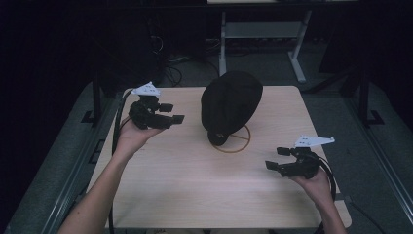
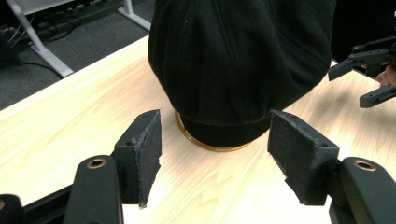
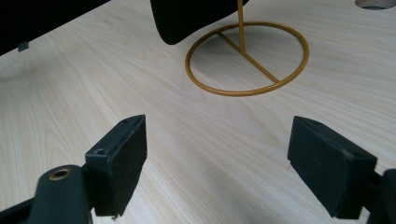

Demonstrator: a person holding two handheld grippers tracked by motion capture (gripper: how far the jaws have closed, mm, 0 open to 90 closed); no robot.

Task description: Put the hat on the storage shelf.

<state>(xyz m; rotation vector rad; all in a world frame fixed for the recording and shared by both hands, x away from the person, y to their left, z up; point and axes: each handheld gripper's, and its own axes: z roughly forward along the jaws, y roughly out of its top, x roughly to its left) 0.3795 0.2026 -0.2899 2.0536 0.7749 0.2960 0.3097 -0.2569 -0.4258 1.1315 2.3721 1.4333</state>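
The black cap [image 1: 231,105] sits on its gold stand [image 1: 242,141] mid-frame, both grippers, left [image 1: 174,112] and right [image 1: 276,158], wide open and empty, so the left should close squarely on the cap's soft side.

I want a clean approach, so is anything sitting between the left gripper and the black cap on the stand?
Nothing visible: bare table lies between the open left gripper and the black cap.

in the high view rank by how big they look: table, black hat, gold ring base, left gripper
1. table
2. black hat
3. left gripper
4. gold ring base, mostly hidden under the hat, so its rank is unsure
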